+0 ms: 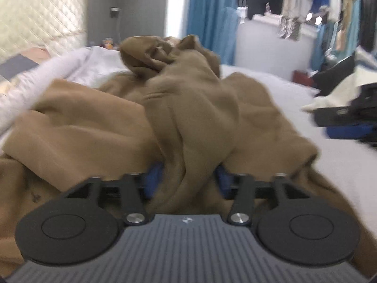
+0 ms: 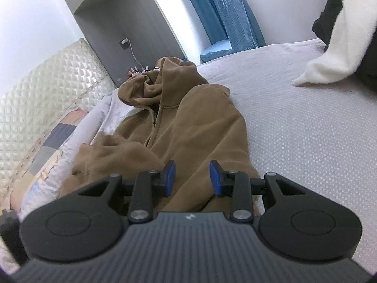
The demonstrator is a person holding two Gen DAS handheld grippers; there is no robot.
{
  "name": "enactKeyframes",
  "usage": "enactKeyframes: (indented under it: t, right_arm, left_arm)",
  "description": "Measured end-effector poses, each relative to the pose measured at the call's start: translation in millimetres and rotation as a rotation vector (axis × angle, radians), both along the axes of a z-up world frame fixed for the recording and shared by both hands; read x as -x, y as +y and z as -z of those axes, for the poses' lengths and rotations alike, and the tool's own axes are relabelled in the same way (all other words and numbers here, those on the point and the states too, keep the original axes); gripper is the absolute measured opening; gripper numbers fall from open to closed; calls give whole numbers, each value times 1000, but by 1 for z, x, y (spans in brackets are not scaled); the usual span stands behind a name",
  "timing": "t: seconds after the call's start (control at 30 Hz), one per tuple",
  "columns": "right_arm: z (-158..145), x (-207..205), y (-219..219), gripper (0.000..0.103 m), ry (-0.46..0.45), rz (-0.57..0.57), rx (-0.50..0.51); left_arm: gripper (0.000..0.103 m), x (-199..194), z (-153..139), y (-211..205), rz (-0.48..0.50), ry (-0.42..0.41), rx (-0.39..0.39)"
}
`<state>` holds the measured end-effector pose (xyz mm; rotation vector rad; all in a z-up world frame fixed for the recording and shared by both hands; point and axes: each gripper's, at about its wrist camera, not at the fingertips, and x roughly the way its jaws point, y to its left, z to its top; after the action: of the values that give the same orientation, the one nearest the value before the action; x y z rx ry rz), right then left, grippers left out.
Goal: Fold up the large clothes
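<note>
Low over the bed [image 2: 306, 129], both tools point along the mattress toward the quilted headboard [image 2: 47, 89]. Left gripper [image 1: 188, 176] held level and close to the surface, blue pads [image 1: 155, 172] nearly buried, jaws closed on a thick gathered fold of the brown hoodie [image 1: 188, 108] — cloth bunches up between them and rises in a twisted ridge ahead. Right gripper [image 2: 192, 176] tilted, so the room leans in its view; blue pads [image 2: 170, 174] parted with a clear gap, gripping nothing, hovering just over the lower part of the hoodie [image 2: 193, 129]. Garment sprawls crumpled on the grey-white bedcover, hood [image 2: 153, 80] heaped at the far end near the headboard, zip line running down the front. No readable writing anywhere — only a small pale emblem [image 2: 189, 217] on each tool's ribbed body, too small to make out.
</note>
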<state>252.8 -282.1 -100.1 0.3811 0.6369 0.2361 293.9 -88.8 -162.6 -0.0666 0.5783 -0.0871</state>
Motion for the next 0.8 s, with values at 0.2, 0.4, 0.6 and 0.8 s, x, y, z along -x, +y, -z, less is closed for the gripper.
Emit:
enactKeyframes:
  t: [0.2, 0.4, 0.6, 0.8]
  right_arm:
    - [-3, 4, 11, 36, -51, -47, -14]
    - [-15, 13, 22, 37, -101, -94, -34]
    - [-19, 15, 50, 45, -173, -151, 53]
    - [-21, 11, 87, 42, -253, -278, 136]
  left_arm:
    - [78, 29, -21, 8, 119, -25, 23]
    - [78, 45, -42, 54, 108, -57, 89]
    - [77, 28, -44, 98, 6, -54, 128]
    - [77, -7, -34, 130, -70, 7, 140]
